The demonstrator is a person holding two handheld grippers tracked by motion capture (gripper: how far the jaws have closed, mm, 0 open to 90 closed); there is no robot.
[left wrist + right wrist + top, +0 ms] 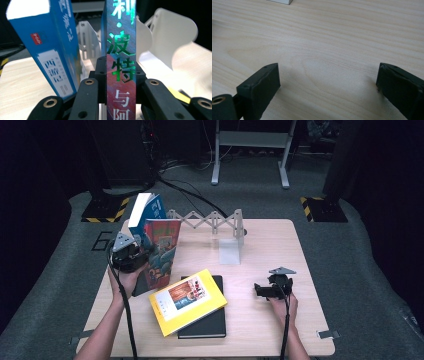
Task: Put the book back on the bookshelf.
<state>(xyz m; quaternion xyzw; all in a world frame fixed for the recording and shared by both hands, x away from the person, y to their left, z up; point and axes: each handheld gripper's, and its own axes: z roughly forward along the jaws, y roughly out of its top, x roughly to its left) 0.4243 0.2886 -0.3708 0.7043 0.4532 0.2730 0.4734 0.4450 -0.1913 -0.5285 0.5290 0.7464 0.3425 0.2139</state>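
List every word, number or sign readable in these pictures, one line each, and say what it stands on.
"利·波特" then "与阿", shiny green and white: spine of the colourful book clamped in the left gripper.
"西游记": white label on the blue book's spine.
"6": on the grey floor, left of the table.
Blue book's red tag and upper spine, yellow book's cover: too small or blurred to read.

The colourful book (121, 62) has a spine reading "利·波特与阿" (green foil); the blue book (53, 67) reads "西游记".
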